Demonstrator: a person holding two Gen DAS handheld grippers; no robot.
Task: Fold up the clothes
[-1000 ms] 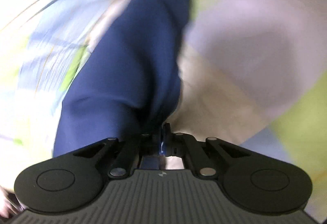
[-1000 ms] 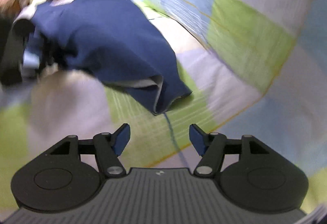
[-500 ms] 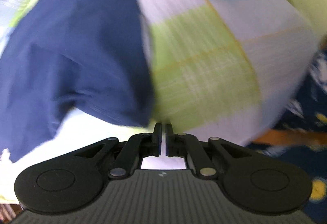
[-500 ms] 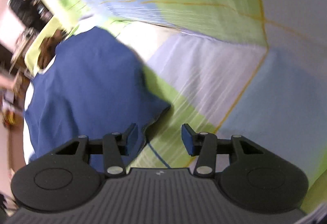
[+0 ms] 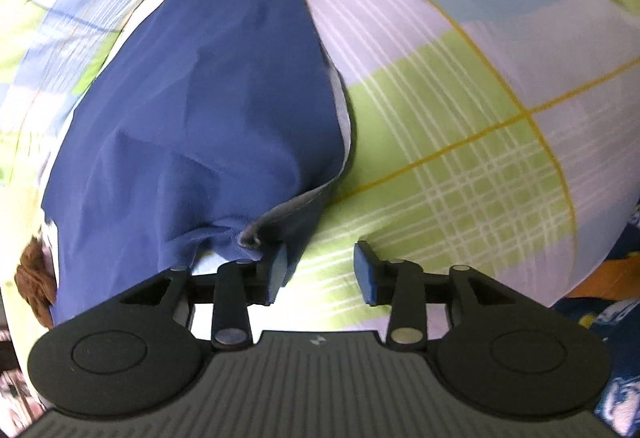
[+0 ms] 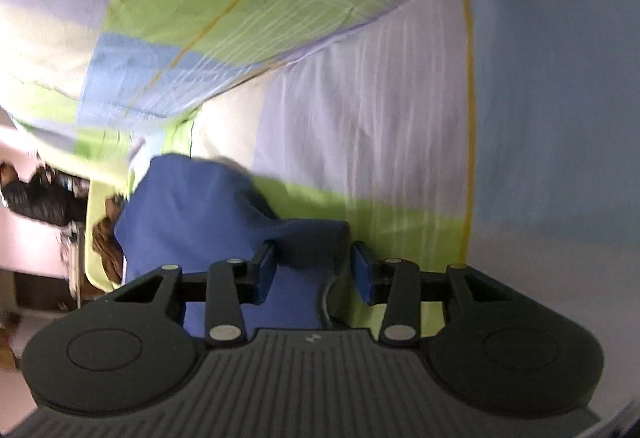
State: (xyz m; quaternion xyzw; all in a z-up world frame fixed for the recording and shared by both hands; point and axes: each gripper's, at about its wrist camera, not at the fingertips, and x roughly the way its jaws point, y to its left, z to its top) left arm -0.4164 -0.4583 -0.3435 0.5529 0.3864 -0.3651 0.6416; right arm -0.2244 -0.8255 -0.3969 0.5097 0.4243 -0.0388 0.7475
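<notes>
Both grippers have their jaws spread. Nearest, the left gripper (image 5: 321, 266) holds nothing — the navy garment (image 5: 208, 110) bunches against its left finger and stretches away over the plaid bedsheet (image 5: 460, 142). A corner of that garment lies between the right gripper (image 6: 314, 264) fingers, unpinched. Farther off, a brown cloth (image 5: 34, 280) lies just beside the garment's edge.
</notes>
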